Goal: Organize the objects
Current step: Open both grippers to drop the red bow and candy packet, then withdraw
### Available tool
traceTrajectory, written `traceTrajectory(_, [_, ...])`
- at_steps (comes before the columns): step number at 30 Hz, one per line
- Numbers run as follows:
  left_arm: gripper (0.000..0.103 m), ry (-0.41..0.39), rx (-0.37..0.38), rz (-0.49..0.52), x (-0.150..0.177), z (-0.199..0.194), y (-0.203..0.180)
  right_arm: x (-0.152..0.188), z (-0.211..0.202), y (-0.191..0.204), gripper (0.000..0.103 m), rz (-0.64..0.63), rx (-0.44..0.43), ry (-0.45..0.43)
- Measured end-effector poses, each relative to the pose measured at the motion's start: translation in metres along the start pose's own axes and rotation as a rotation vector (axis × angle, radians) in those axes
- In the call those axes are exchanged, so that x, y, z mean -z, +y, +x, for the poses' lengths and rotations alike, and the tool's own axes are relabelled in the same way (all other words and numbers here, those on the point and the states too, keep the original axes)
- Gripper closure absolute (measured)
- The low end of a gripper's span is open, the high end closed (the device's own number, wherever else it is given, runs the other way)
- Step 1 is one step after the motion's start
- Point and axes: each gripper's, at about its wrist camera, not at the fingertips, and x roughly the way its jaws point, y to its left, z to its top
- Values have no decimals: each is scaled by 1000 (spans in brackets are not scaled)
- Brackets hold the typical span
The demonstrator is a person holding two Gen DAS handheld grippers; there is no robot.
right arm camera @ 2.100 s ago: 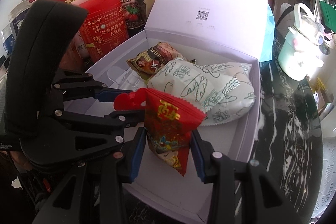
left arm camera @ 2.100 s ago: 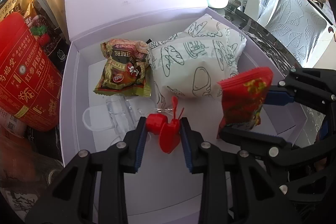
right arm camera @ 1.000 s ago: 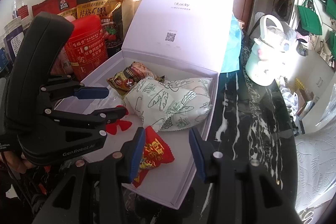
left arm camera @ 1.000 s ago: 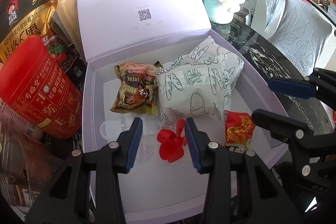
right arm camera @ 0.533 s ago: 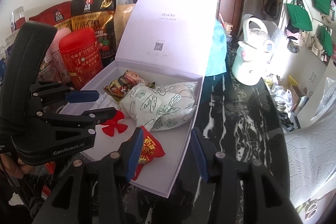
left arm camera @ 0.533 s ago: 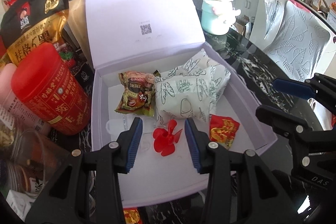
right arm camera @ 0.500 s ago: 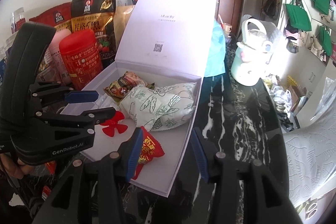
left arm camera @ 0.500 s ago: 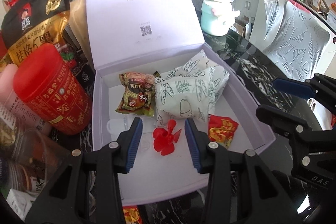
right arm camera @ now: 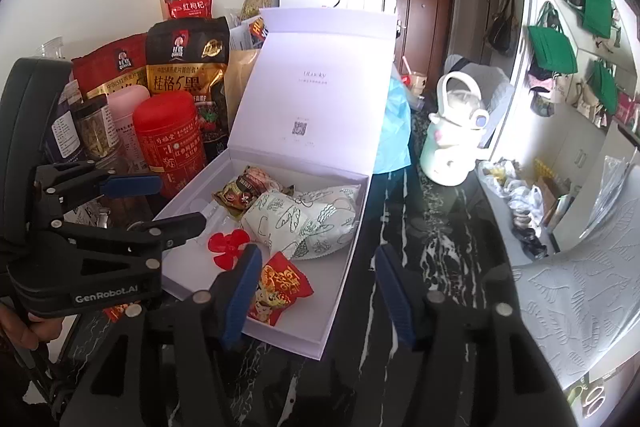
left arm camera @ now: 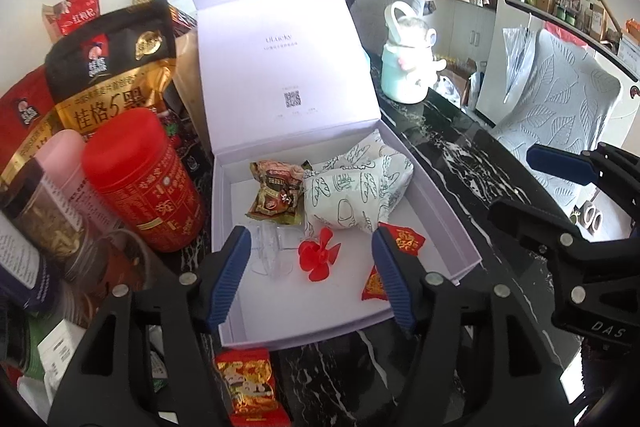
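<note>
I lift both emptied grippers off the white box [left arm camera: 436,203], jaws opening; red propeller [left arm camera: 319,258] and red packet [right arm camera: 280,285] now lie inside.

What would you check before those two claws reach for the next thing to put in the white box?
1. Left gripper empty, jaws opening: ok.
2. Right gripper empty, jaws opening: ok.
3. Red propeller lying inside the white box: ok.
4. Red snack packet inside the box: ok.
5. Lid standing open: ok.
6. Red packet on the counter before the box, not yet packed: not ok.
</note>
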Motion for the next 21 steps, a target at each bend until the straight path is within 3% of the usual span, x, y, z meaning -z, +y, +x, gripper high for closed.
traceTrajectory(4, [34,-17,-6,-9,2,-13,2,0,-12,4,40,-4,12,-18])
traceTrajectory(10, [27,-46,-16,-29,5,-32,5,1,-33,10,28,2,41,-49])
traceTrajectory(14, [15,-41,-28,-54,10,-44,9,1,-47,15,19,3,63,-74])
traceTrajectory(21, [14,-43,-40,-78,23,-60,13,7,-65,24,12,9,37,-101])
